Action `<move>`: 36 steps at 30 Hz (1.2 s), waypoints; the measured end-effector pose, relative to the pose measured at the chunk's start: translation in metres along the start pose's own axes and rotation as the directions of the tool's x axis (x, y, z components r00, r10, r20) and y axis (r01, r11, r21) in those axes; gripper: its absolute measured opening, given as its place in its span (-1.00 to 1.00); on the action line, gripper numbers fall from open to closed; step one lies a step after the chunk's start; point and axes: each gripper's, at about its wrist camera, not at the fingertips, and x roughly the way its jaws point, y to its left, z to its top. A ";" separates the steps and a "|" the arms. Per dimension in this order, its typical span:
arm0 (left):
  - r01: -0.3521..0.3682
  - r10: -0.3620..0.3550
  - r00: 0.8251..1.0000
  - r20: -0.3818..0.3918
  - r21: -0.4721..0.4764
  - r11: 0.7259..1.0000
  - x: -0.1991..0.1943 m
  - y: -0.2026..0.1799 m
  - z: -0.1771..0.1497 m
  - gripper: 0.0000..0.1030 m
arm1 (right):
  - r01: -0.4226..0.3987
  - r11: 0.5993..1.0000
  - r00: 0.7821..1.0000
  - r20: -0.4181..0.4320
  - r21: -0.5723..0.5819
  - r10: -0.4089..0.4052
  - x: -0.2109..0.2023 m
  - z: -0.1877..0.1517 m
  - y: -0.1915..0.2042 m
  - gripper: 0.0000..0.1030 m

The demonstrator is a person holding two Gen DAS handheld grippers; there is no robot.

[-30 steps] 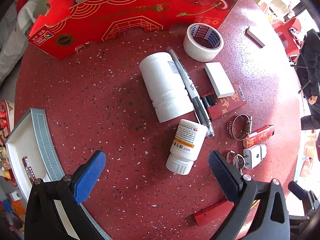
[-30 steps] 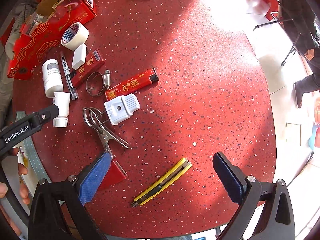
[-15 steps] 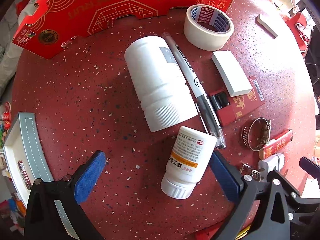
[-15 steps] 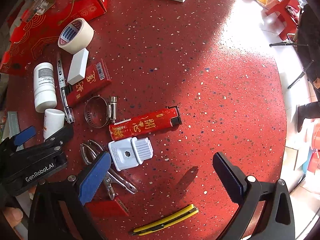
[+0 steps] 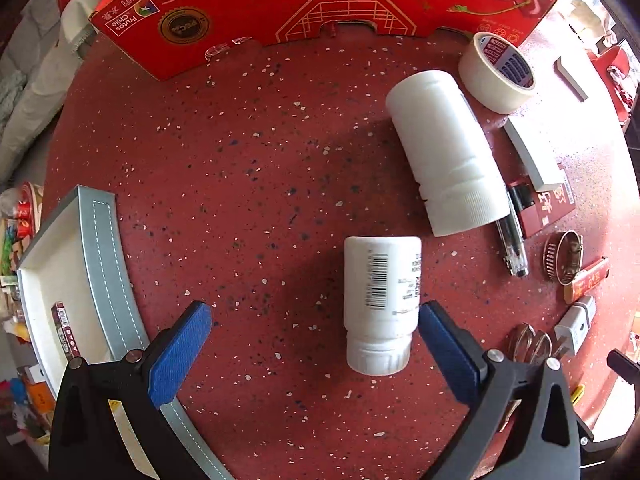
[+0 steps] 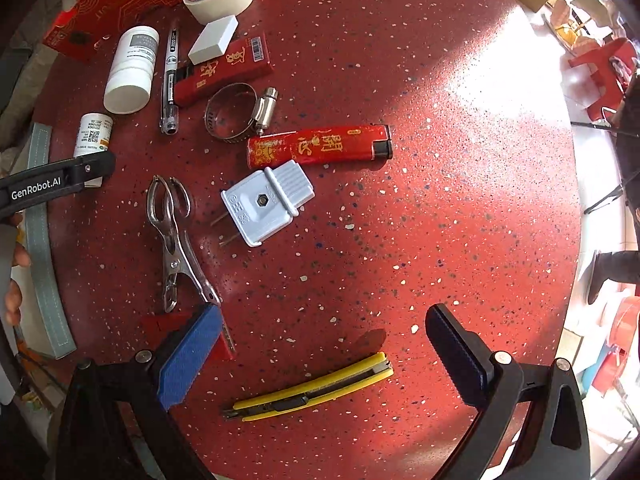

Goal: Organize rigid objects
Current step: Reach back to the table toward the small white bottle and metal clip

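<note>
Left claw spread wide; small white bottle lies on the tabletop between the pads, just beside the right pad, contact unclear. Grey tray at left, cut off by the frame edge. Pen mostly hidden behind the large white bottle. Right claw spread, empty, above the yellow utility knife. Red item partly hidden behind its left pad.

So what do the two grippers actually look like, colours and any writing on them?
Both are black plastic frames with silver screws. The left gripper and right gripper each carry ribbed blue pads on the fingers. White lettering reading GenRobot.AI runs along the left one's side.
</note>
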 end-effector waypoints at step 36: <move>0.083 -0.085 0.996 -0.031 -0.065 0.994 0.022 0.031 0.025 1.00 | 0.026 0.996 0.999 0.035 -0.081 -0.023 0.002 0.042 0.143 -0.56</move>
